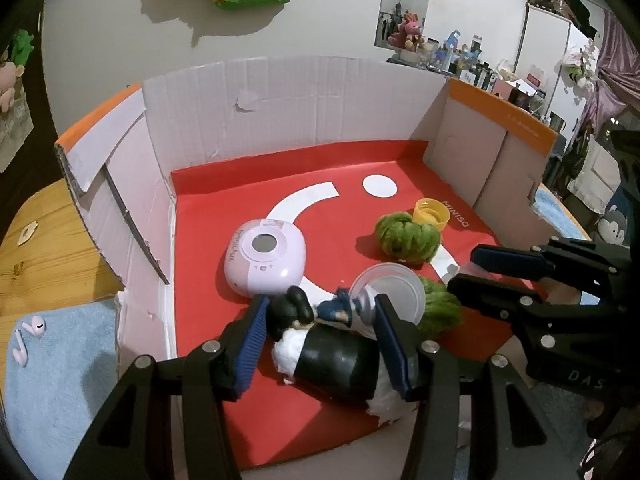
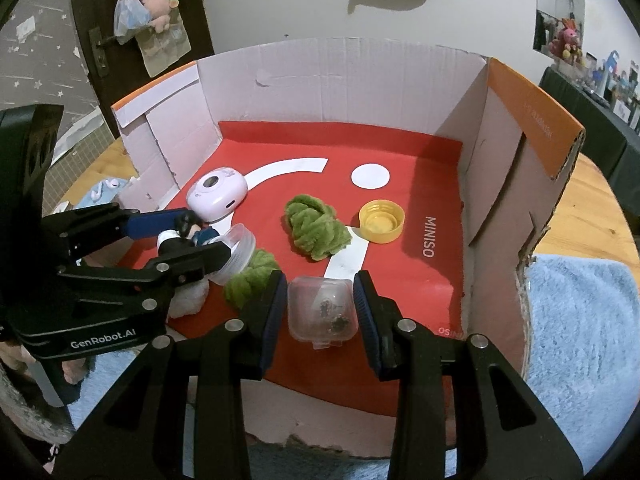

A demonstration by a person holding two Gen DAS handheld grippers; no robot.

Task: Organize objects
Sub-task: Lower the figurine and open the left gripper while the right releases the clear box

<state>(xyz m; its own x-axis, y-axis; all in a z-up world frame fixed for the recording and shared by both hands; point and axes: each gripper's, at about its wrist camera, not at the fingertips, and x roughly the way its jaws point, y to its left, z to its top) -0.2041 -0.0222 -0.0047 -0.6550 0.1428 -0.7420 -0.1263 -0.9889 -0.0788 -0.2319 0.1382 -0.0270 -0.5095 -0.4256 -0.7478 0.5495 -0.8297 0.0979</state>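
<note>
Left gripper (image 1: 320,344), bottom centre of the left view, is spread wide around a figure (image 1: 320,316) lying on a black-and-white roll (image 1: 336,364); pads sit beside them with gaps, nothing grasped. A clear lid (image 1: 396,292) leans just behind the figure, right of centre.

Right gripper (image 2: 320,312), bottom centre of the right view, is released, jaws either side of a clear case (image 2: 322,312) with dark bits inside; small gaps on both sides, no firm contact visible. The case rests on the red liner (image 2: 400,148) at the near edge of the box (image 2: 340,80).

Also on the liner: lilac device (image 1: 264,256) at centre left, green yarn (image 2: 314,226) mid-frame, yellow cap (image 2: 381,221) just right of it, second green yarn (image 2: 250,278) near the left gripper. Earbuds (image 1: 26,340) lie on a blue towel (image 1: 60,392), lower left, outside the box.
</note>
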